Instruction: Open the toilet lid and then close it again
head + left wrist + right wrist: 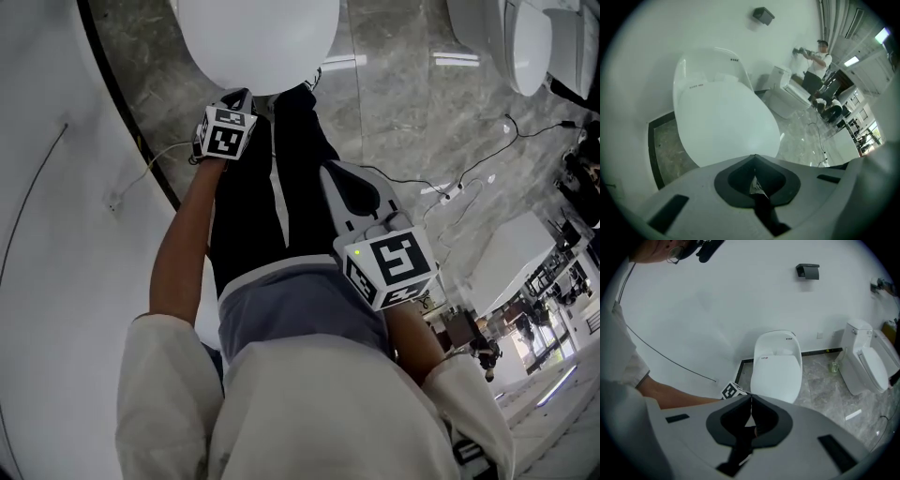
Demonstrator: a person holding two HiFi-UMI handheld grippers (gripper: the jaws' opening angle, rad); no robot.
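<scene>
The white toilet's lid (723, 123) lies closed and flat over the bowl; it shows at the top of the head view as toilet lid (258, 37) and small in the right gripper view as toilet lid (776, 373). My left gripper (238, 96) hangs just in front of the lid's front edge, a little above it, jaws shut with nothing between them; left gripper (754, 158) points down at the lid. My right gripper (328, 170) is held farther back over my legs, also shut and empty; right gripper (750, 398) looks at the toilet from a distance.
A second white toilet (868, 363) stands to the right. Cables and a power strip (452, 190) lie on the grey marble floor. A white wall with a black base strip (127, 103) runs on the left. A person (816, 65) works in the background.
</scene>
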